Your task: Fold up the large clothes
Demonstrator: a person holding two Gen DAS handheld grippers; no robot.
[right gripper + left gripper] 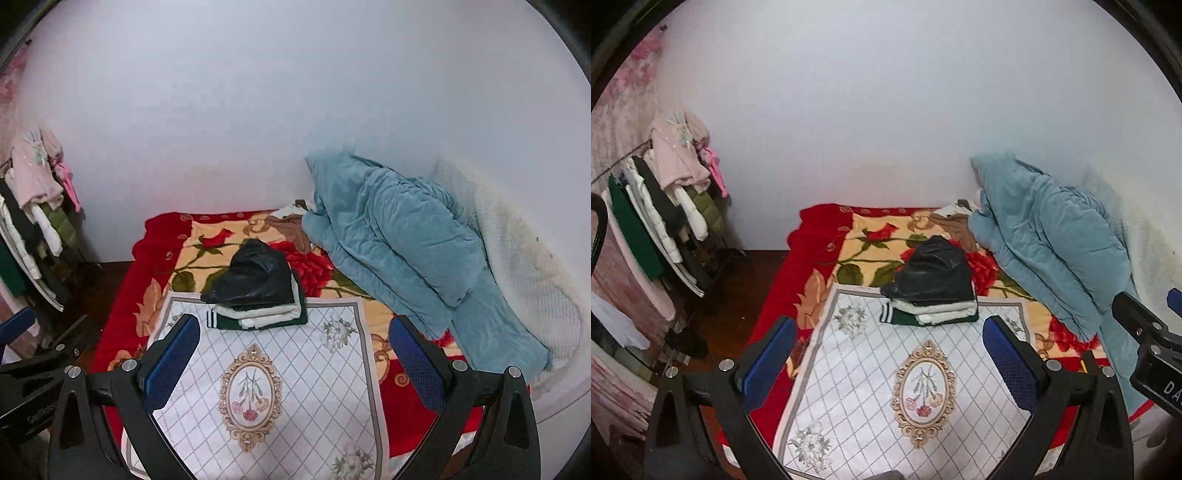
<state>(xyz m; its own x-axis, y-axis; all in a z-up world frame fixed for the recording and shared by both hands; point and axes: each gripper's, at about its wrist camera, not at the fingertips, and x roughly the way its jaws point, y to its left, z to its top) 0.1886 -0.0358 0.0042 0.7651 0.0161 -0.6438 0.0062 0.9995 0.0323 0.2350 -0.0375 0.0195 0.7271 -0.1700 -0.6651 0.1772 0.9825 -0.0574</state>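
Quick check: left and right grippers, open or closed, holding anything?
Left gripper: open, holding nothing, above the white mat.
Right gripper: open, holding nothing.

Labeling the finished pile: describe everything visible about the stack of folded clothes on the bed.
The stack of folded clothes sits at the far edge of the white diamond-patterned mat, part of it over the red floral blanket beyond. On top lies a glossy black, leather-like garment, wrinkled and humped. Under it are white fleecy layers, then a dark green piece with white stripes on a cuff at the left. The folds look neat and flat. Neither pair of tongs touches it; the blue quilt lies apart to its right.
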